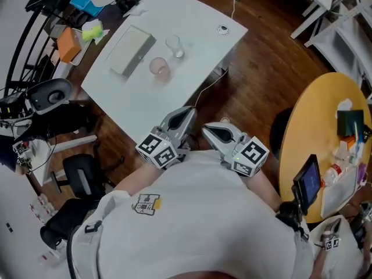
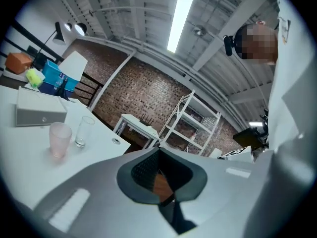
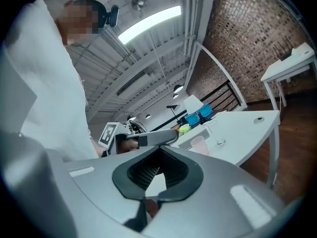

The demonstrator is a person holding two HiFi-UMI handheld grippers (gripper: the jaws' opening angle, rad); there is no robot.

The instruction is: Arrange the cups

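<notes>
A pink cup (image 1: 160, 67) and a clear glass (image 1: 175, 46) stand side by side on the white table (image 1: 192, 68). The left gripper view shows the pink cup (image 2: 60, 139) and the glass (image 2: 83, 131) far ahead to the left. In the right gripper view the pink cup (image 3: 198, 144) is small in the distance. My left gripper (image 1: 187, 113) and right gripper (image 1: 208, 131) are held close to the person's chest, short of the table's near edge. Both are shut with nothing in them, as the left gripper (image 2: 161, 180) and right gripper (image 3: 148, 182) show in their own views.
A flat white box (image 1: 132, 50) lies left of the cups, and a round cable port (image 1: 222, 30) sits near the table's far corner. Cluttered shelves (image 1: 70, 34) and office chairs (image 1: 81, 176) are at the left. A yellow round table (image 1: 319, 132) stands at the right.
</notes>
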